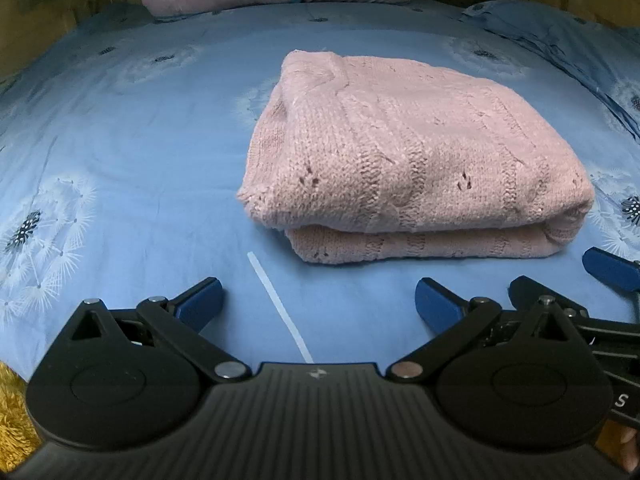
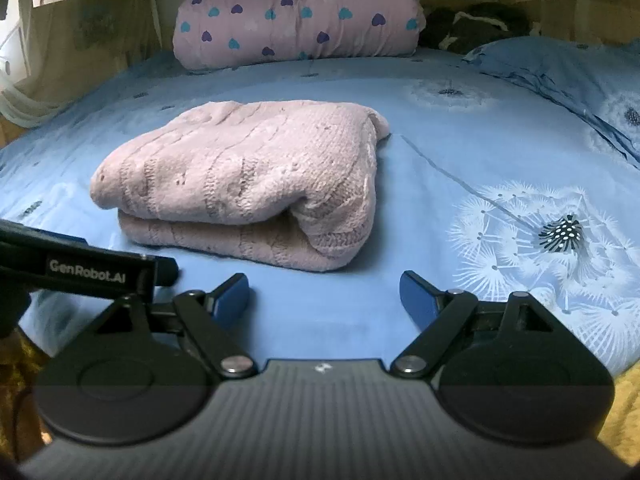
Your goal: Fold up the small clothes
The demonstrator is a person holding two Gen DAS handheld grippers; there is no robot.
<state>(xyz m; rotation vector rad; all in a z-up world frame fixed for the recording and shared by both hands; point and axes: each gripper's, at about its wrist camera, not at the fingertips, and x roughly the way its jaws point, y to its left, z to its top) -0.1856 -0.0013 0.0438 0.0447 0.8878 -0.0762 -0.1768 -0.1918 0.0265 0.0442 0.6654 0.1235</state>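
Note:
A pink knitted sweater (image 1: 416, 160) lies folded in a thick bundle on the blue bed sheet (image 1: 140, 152). It also shows in the right wrist view (image 2: 248, 184), left of centre. My left gripper (image 1: 318, 304) is open and empty, a short way in front of the bundle's near edge. My right gripper (image 2: 324, 296) is open and empty, in front of the bundle's right end. The right gripper's blue fingertip (image 1: 608, 268) shows at the right edge of the left wrist view. The left gripper's body (image 2: 80, 272) shows at the left of the right wrist view.
A pink rolled quilt with heart prints (image 2: 296, 20) lies at the head of the bed. A blue pillow (image 2: 560, 68) and dark clothing (image 2: 472, 24) sit at the back right. A white strip (image 1: 280, 308) lies on the sheet. A yellow fuzzy mat (image 1: 12, 412) borders the near edge.

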